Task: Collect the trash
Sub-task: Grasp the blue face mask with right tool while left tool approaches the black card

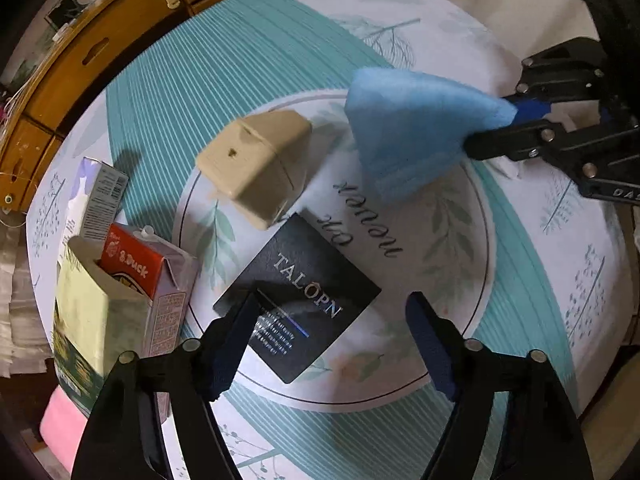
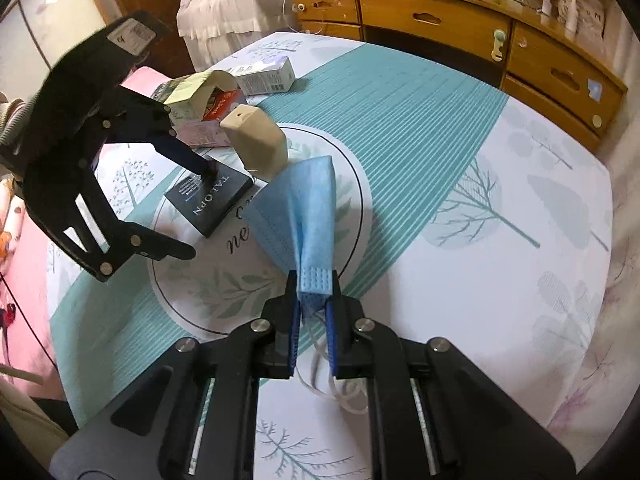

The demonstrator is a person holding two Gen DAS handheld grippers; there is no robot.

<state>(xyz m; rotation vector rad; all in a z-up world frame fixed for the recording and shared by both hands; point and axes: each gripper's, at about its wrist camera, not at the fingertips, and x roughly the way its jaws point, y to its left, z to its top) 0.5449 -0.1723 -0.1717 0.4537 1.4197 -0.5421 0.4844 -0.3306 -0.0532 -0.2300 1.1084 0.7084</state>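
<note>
A blue face mask (image 2: 304, 208) hangs folded above the table, and my right gripper (image 2: 314, 280) is shut on its pleated end; the white ear loops trail below the pads. In the left wrist view the same mask (image 1: 408, 128) and right gripper (image 1: 490, 124) are at the upper right. My left gripper (image 1: 336, 300) points straight down, open, astride a black box marked TALOPN (image 1: 304, 280). One finger is by the box's corner and the other stands apart from it. A beige box (image 1: 260, 160) lies just beyond.
At the table's left side stand a red carton (image 1: 136, 268), a yellow-green pack (image 1: 84, 312) and a purple-white box (image 1: 100, 196). The round table (image 2: 440, 140) has a teal and white cloth. A wooden dresser (image 2: 460, 20) runs behind it.
</note>
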